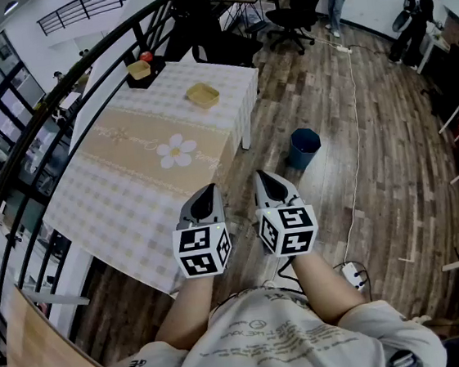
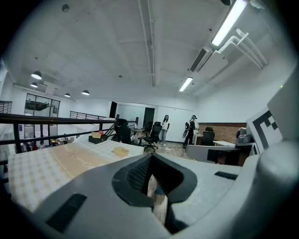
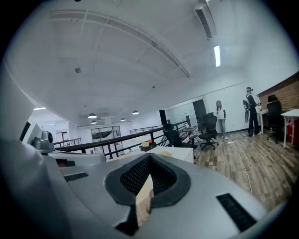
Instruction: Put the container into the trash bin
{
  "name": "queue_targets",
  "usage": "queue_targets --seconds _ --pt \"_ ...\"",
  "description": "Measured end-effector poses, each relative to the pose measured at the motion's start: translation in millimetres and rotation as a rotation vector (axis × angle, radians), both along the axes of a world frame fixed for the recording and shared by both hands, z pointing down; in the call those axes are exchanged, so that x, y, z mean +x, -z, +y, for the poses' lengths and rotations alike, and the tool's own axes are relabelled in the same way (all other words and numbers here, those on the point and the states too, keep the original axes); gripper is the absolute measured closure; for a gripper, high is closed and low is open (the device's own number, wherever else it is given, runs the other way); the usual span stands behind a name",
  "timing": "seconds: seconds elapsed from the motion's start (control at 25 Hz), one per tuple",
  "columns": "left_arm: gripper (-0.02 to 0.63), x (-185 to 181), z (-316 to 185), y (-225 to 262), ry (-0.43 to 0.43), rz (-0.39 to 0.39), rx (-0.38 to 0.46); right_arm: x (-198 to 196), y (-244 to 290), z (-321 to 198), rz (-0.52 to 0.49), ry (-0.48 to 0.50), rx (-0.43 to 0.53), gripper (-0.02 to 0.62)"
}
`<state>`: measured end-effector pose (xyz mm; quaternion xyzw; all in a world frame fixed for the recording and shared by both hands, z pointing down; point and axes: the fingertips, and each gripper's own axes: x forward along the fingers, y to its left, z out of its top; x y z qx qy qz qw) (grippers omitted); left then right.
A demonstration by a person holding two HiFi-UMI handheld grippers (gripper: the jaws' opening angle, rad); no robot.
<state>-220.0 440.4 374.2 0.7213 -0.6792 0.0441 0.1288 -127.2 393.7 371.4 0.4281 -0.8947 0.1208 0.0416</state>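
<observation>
Left gripper and right gripper: side by side, jaws shut, empty. Container: on table, well ahead, in line with left gripper, the nearer. Trash bin: floor beside table, ahead of right gripper.

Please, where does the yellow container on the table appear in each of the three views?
Head view: the yellow container lies on the far half of the table, above centre.
Left gripper view: small, left of centre, near the table's far end.
Right gripper view: only a faint yellowish spot on the table, near centre; not certain.
Shared landmark: the black tray at the table's far edge.
</observation>
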Motion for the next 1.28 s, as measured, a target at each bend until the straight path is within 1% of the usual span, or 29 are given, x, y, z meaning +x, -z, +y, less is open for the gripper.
queue_targets --seconds 0.2,0.56,0.68,0.92,1.04,1.16,1.28 --pt "0.6 14.0 -8.7 -0.6 0.007 0.008 -0.003 15.1 -1.4 -8.3 0.016 -0.003 0.004 0.594" --pt "0.6 39.5 -29.8 4.1 0.016 -0.005 -0.004 38.3 0.5 -27.4 -0.042 0.028 -0.015 0.592" --pt "0.6 50.3 -35.5 5.3 0.031 -0.009 -0.001 47.6 1.3 -34.6 -0.056 0.046 -0.021 0.592" --pt "0.6 67.2 -41.6 -1.5 0.072 -0.005 -0.005 62.1 -3.2 -45.4 -0.051 0.086 -0.022 0.592" --pt "0.6 69.2 -41.9 -6.1 0.093 -0.002 -0.015 65.6 -8.5 -49.2 -0.052 0.102 -0.04 0.592" --pt "0.6 64.0 -45.2 -6.3 0.116 -0.003 -0.014 62.7 -8.5 -52.4 -0.046 0.119 -0.033 0.592" --pt "0.6 61.9 -52.4 -9.1 0.121 0.002 -0.015 59.3 -11.4 -57.4 -0.036 0.138 -0.034 0.592"
